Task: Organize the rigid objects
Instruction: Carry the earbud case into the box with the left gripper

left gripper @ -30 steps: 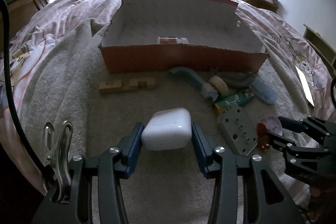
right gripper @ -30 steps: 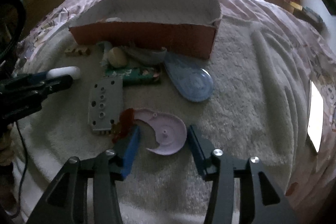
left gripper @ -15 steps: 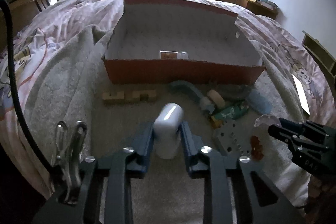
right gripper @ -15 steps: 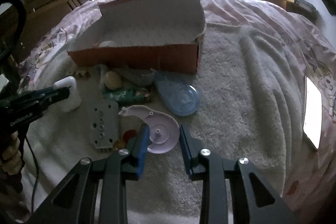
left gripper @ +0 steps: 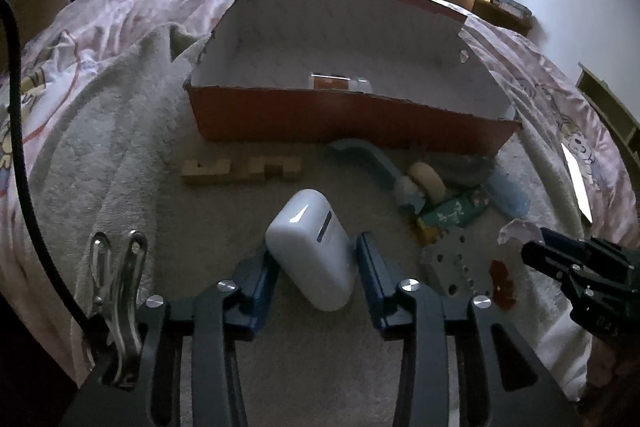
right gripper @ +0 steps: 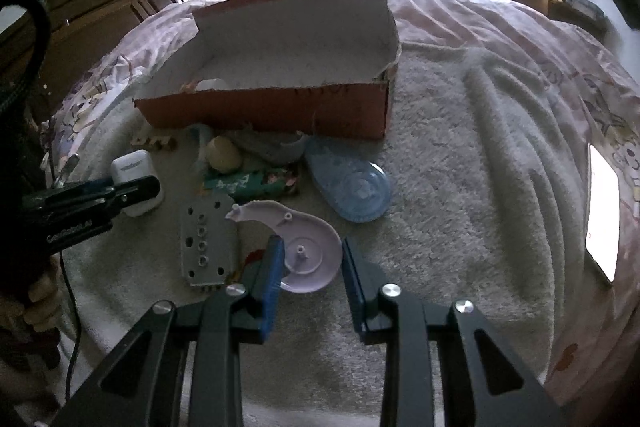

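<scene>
Red cardboard box (left gripper: pixel 352 123) stood open on the bed, my left tongs (left gripper: pixel 316 259), lettered "GenRobot.AI", were opening around the tilted white case (left gripper: pixel 310 255), my right tongs (right gripper: pixel 310 259) stood clamped on the lilac plastic shell (right gripper: pixel 308 251) before the box.

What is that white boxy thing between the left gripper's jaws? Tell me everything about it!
The white case is a small, smooth, glossy plastic box with rounded corners and a thin dark slot on one side. It looks closed. It sits tilted on the grey fuzzy blanket, leaning toward the left jaw, in front of the red cardboard box and near the wooden blocks. The left gripper is around it with its jaws opening; the left jaw looks to touch it, and the right one shows a small gap.
</scene>
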A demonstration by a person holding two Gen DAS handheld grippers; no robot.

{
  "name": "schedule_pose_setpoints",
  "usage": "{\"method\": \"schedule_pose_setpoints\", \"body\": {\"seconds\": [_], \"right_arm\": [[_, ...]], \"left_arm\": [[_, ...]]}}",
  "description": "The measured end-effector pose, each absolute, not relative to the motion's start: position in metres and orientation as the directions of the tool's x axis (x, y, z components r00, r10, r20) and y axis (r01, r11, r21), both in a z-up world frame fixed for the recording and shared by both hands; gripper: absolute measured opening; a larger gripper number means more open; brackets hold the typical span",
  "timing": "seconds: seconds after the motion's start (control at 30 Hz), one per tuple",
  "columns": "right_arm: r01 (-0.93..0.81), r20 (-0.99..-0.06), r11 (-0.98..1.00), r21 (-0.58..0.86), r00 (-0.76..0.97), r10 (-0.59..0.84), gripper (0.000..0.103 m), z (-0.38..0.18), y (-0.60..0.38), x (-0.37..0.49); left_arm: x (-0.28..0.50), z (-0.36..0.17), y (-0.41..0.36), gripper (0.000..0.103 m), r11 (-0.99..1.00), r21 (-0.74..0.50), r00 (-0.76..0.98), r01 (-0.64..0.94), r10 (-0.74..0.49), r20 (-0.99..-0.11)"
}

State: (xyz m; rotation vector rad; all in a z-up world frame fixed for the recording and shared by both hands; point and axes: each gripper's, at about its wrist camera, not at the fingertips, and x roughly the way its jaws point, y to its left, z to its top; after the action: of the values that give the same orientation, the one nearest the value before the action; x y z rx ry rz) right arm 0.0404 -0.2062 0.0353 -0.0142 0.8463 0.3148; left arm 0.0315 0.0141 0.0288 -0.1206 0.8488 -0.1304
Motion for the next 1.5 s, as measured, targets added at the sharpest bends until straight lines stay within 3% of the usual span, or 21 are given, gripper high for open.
{"method": "schedule_pose_setpoints", "body": {"seconds": [0.03, 0.1, 0.43, 0.73, 1.4, 1.5], "right_arm": [[-0.278, -0.736, 0.954, 0.115, 0.620, 0.270, 0.031, 0.036, -0.207, 0.040], [-0.280, -0.733, 0.952, 0.124, 0.621, 0.278, 0.031, 0.038, -0.207, 0.041], [-0.319, -0.693, 0.936, 0.146, 0.643, 0.327, 0.031, 0.061, -0.193, 0.060], [-0.324, -0.652, 0.939, 0.117, 0.688, 0.319, 0.031, 0.089, -0.177, 0.104], [-0.258, -0.705, 0.962, 0.086, 0.667, 0.241, 0.031, 0.069, -0.170, 0.188], [-0.250, -0.707, 0.964, 0.093, 0.665, 0.240, 0.031, 0.067, -0.171, 0.189]], "left_arm": [[0.031, 0.029, 0.013, 0.027, 0.985, -0.158, 0.654, 0.072, -0.166, -0.738], [0.029, 0.031, 0.011, 0.022, 0.985, -0.152, 0.658, 0.079, -0.166, -0.735], [0.031, 0.060, 0.012, 0.022, 0.980, -0.169, 0.708, 0.104, -0.192, -0.680], [0.078, 0.092, 0.008, 0.022, 0.985, -0.128, 0.751, 0.116, -0.171, -0.638], [0.166, 0.074, 0.005, 0.022, 0.994, -0.076, 0.714, 0.077, -0.108, -0.691], [0.165, 0.073, 0.002, 0.031, 0.995, -0.059, 0.709, 0.085, -0.101, -0.698]]}}
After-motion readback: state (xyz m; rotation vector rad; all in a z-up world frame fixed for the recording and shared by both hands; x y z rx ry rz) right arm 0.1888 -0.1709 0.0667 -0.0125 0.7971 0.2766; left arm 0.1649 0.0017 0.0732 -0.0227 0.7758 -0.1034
